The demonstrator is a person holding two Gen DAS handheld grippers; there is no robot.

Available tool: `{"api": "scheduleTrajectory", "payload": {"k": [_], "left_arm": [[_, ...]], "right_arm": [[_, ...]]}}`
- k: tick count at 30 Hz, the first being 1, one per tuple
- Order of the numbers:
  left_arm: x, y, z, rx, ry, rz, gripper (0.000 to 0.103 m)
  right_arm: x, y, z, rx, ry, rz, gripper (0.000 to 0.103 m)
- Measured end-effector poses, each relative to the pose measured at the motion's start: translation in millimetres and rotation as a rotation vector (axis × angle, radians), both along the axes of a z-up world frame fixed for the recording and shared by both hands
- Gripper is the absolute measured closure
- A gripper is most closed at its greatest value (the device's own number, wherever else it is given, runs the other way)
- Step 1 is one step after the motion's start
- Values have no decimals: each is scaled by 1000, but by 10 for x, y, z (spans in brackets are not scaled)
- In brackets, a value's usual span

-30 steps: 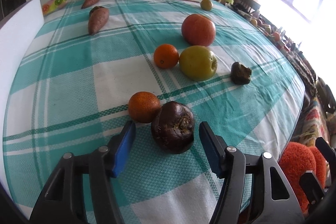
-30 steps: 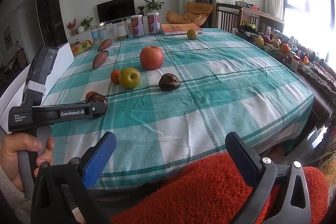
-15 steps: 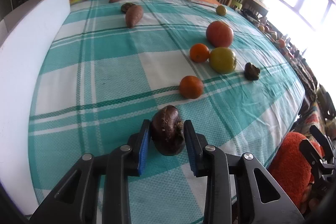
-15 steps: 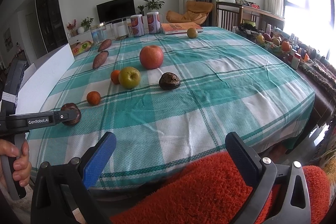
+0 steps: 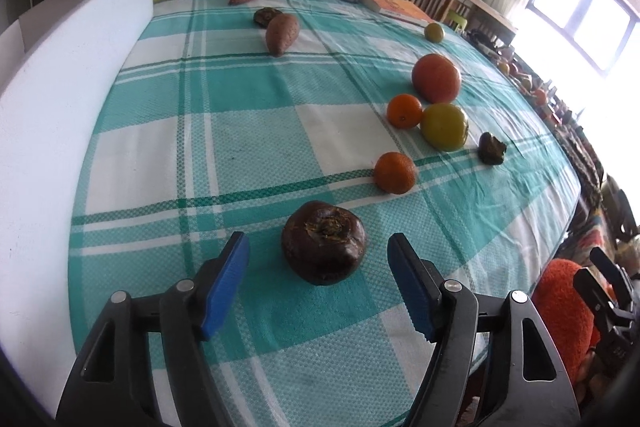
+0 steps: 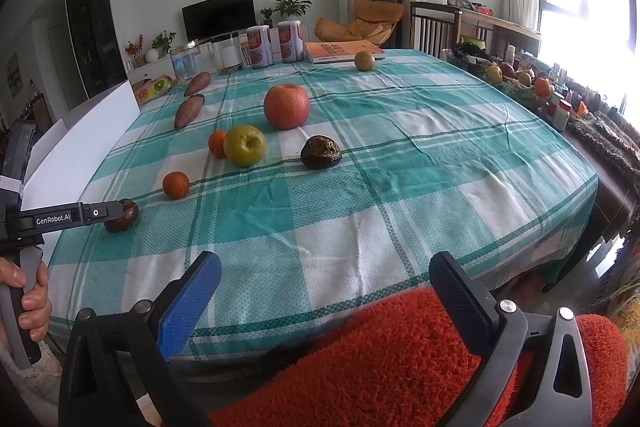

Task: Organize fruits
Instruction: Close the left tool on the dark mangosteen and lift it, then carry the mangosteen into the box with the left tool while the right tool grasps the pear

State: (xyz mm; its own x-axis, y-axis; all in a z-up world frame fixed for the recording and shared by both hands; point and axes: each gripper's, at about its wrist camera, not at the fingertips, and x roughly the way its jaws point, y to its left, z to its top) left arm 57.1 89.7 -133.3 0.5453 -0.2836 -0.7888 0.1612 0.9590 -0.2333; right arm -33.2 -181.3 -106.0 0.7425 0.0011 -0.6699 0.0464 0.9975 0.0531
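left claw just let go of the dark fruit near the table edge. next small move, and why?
Probably back the left claw off and lift it clear. Its jaws have just been opening and stand apart from the dark fruit, which sits on the tablecloth untouched. Then it can head for the nearest orange. The right claw is open and idle.

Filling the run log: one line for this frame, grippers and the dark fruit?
left gripper: fingers just opened, apart | dark fruit: between them, untouched, on tablecloth | right gripper: open, empty, over orange fabric
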Motion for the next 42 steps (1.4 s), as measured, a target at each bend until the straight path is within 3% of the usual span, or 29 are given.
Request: {"api": "scheduleTrajectory", "payload": {"k": [8,21,22,24,26,30,33,36,38,42], "left_arm": [[57,-269,-47,142,-50,-49,29],[46,-172,-95,132,-49,-25,31],[50,-171,-92,130,-51,-24,33],[58,-171,-92,126,-49,-30,49],[69,-180,-97,124,-48,-37,53],[59,-154,-89,105,-50,-25,54],[46,-106,-64,83,-48,-7,54],[16,-29,16,64,-55,14,54],[-15,40,84,54,-62,28,54],[-70,163,220,38,-72,51,54]], "right_arm": [[7,-7,-13,12,5,-2,0],[25,-7,-24,14,19,-1,0],[25,-7,-24,15,19,-1,0],[42,-10,-29,18,28,1,0],[106,-27,-32,47,73,22,0],[484,7,150,155,110,166,0],[1046,198,182,171,205,306,0],[1556,391,112,167,249,361,1],[1857,564,25,164,297,411,6],[2256,758,-204,85,372,421,25]]}}
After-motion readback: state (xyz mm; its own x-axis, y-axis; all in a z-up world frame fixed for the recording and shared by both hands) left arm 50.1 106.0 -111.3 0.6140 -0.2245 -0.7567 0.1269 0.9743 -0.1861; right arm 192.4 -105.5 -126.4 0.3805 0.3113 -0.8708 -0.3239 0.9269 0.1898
